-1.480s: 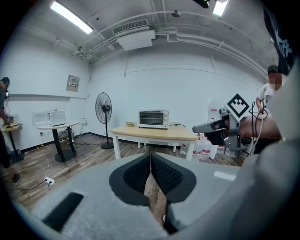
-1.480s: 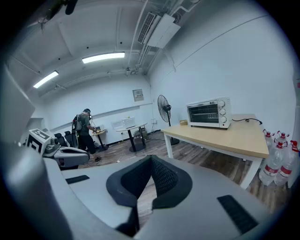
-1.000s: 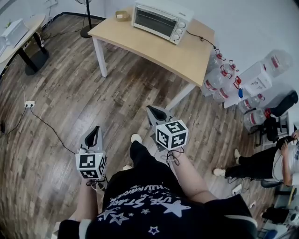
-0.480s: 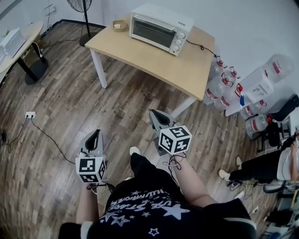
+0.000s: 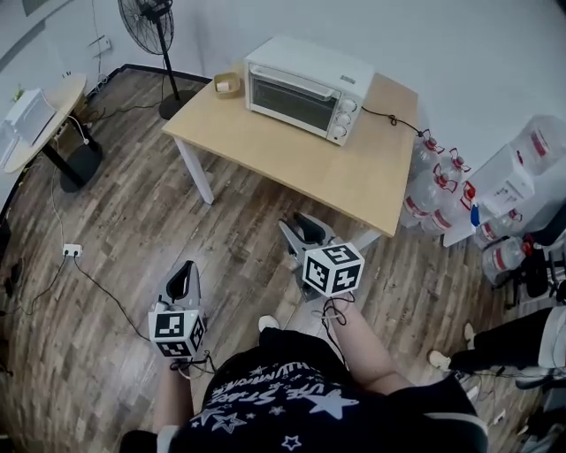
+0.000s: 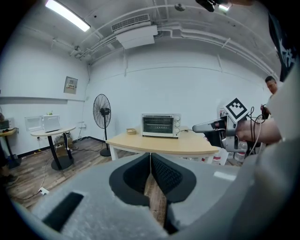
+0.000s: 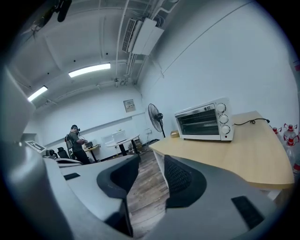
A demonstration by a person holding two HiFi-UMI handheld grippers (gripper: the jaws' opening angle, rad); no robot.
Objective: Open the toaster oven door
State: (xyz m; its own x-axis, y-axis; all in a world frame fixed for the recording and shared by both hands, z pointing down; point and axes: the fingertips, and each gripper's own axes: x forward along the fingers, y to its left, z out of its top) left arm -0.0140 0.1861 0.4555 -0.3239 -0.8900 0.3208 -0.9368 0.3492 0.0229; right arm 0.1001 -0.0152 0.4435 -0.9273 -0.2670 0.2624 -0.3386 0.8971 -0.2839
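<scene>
A white toaster oven (image 5: 305,88) stands at the back of a light wooden table (image 5: 301,159), its glass door shut and its knobs on the right. It also shows in the left gripper view, toaster oven (image 6: 160,125), and in the right gripper view, toaster oven (image 7: 205,120). Both grippers hang over the floor, well short of the table. My left gripper (image 5: 184,272) is shut, its tips meeting with nothing held, left gripper (image 6: 150,157). My right gripper (image 5: 298,226) points at the table; its jaws are opening, with only floor between them, right gripper (image 7: 151,165).
A small basket (image 5: 227,84) sits left of the oven, whose cord (image 5: 393,119) trails right. A standing fan (image 5: 150,19) is behind the table, water bottles (image 5: 438,190) beside it. A round side table (image 5: 44,115) and floor cable (image 5: 71,252) lie left. A person (image 5: 531,341) sits at right.
The view has shifted so the table and oven sit lower and nearer. Both grippers have come forward toward the table. The right gripper's jaws have parted.
</scene>
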